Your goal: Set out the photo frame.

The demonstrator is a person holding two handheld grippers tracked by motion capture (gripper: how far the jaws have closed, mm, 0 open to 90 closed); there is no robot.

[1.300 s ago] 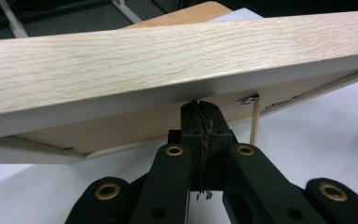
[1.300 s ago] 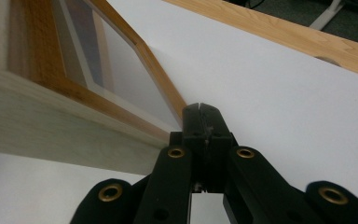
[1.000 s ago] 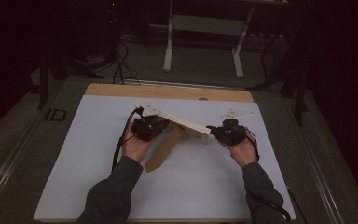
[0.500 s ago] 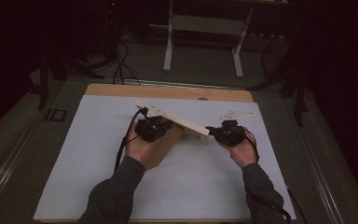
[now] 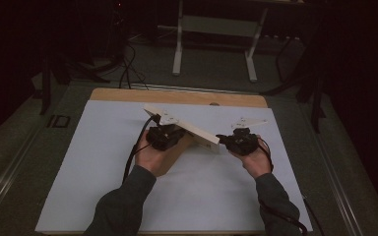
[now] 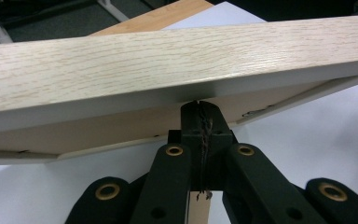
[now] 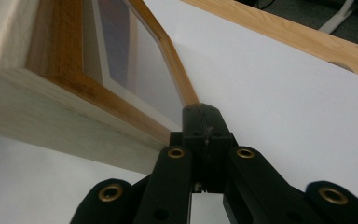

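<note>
Here a pale wooden picture frame [image 5: 189,129] stands tilted on the white sheet [image 5: 78,162] that covers the counter [image 5: 128,94], near the middle of it, one long edge raised. In the high view the left claw [image 5: 166,133] sits at the frame's left part and the right claw [image 5: 230,141] at its right end, each held in a hand coming up from the bottom edge.

In the left gripper view the left claw [image 6: 200,122] has its jaws pressed together, tips touching the underside of the frame [image 6: 168,60]; whether anything thin is pinched between them I cannot tell.

In the right gripper view the right claw [image 7: 204,122] also has its jaws closed tight, tips just beside the frame's corner [image 7: 74,84], where the glass and the darker inner wood show. Nothing visible lies between those jaws.
</note>
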